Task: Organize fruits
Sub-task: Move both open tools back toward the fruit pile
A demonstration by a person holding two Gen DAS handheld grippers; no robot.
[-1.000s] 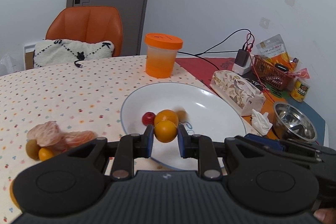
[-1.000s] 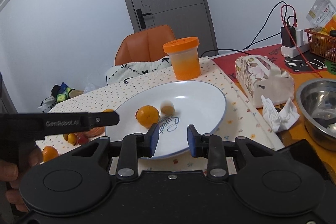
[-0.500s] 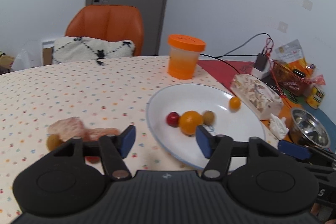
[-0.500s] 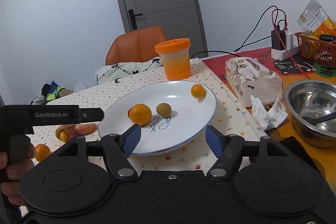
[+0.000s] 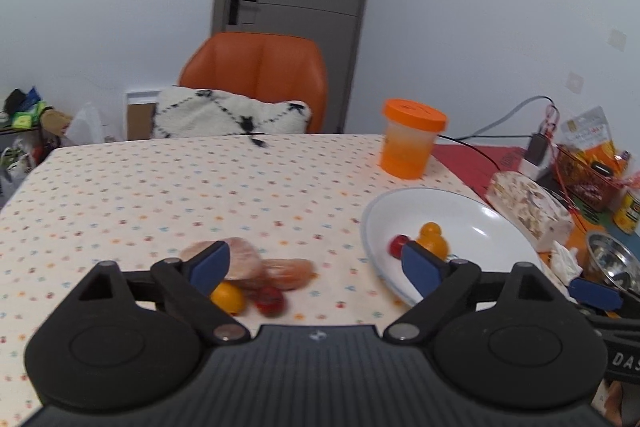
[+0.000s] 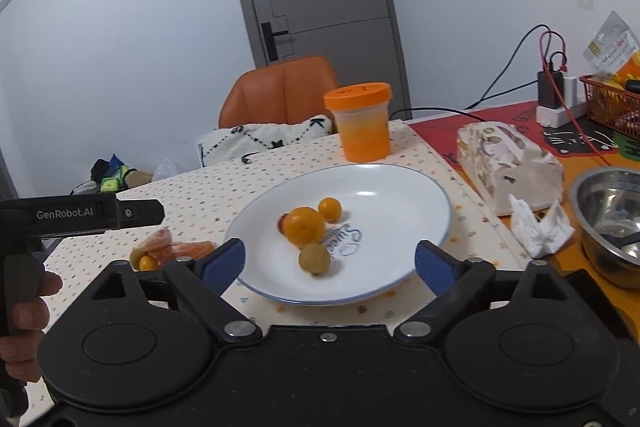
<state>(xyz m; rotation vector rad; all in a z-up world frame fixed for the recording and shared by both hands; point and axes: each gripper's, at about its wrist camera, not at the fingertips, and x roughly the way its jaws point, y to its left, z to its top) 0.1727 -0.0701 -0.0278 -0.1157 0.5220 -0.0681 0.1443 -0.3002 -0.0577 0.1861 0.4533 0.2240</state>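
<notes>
Where the dotted tablecloth (image 5: 168,195) is spread, items are listed left to right. Orange chair (image 5: 256,75) with a black-and-white cushion (image 5: 228,117): at 12 o'clock, behind the table. Peeled citrus segments (image 5: 256,265), a small yellow fruit (image 5: 228,297) and a small red fruit (image 5: 270,301): clustered on the cloth at 10 o'clock of the plate, blurred. Orange-lidded tub (image 6: 362,121): at 12 o'clock of the plate, set apart from it. Tissue pack (image 6: 508,161), crumpled tissue (image 6: 536,227) and steel bowl (image 6: 612,223): at 3 o'clock of the plate.

Left gripper (image 5: 316,263): jaws spread wide, nothing held; the loose fruit cluster is seen just inside its left finger, the plate rim behind its right finger.

Right gripper (image 6: 328,261): jaws spread wide, nothing held or touched.

White plate (image 6: 400,187): framed between the right gripper's fingers. On it are held a large orange (image 6: 306,227), a small orange (image 6: 330,209) at its 1 o'clock, a brown round fruit (image 6: 314,259) at its 6 o'clock, and a red fruit (image 5: 398,245) mostly hidden behind the large orange.

A hand (image 6: 24,311) is seen on the left gripper's handle.
</notes>
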